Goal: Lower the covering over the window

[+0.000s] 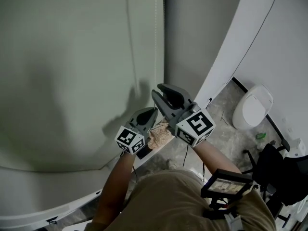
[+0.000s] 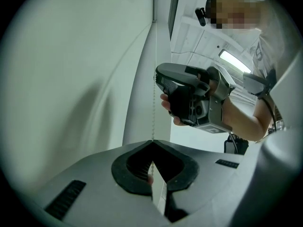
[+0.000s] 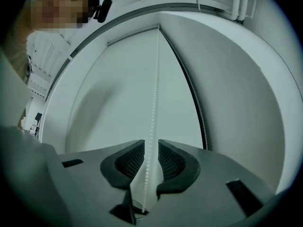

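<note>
Left gripper point(image 2: 152, 144) I hold clamped on the bead chain point(image 2: 153, 89); right gripper point(image 3: 151, 148) sits part open, chain passing unpinched between its jaws.

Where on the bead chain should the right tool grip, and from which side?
Grip the bead chain on the straight stretch above the left tool, coming level from the room side. It hangs vertical before the blind, already between the open jaws of the right tool.
</note>
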The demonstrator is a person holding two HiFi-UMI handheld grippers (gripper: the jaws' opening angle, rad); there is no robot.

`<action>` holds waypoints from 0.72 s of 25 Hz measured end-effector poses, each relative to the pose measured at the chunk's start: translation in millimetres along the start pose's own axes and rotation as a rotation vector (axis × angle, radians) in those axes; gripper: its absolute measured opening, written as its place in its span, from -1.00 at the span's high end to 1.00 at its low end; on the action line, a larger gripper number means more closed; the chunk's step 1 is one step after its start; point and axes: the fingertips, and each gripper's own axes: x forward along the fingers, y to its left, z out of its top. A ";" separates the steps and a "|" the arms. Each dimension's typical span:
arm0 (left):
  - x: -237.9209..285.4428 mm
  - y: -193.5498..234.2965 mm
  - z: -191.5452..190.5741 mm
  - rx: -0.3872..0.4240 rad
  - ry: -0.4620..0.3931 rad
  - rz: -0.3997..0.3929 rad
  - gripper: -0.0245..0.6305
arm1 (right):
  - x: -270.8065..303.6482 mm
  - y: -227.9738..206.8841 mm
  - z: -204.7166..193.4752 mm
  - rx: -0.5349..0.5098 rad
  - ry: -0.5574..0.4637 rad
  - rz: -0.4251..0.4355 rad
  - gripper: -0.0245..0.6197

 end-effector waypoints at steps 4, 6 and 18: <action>-9.9 3.9 -23.6 -0.026 0.041 0.013 0.88 | 3.6 4.4 -4.4 -0.006 0.019 0.012 0.69; -15.6 5.2 -34.4 -0.046 0.051 0.019 0.88 | 6.7 9.3 -6.8 -0.012 0.029 0.034 0.69; -27.5 -5.8 -36.9 -0.098 0.094 0.024 0.87 | 7.0 8.5 -10.0 0.065 0.050 0.019 0.90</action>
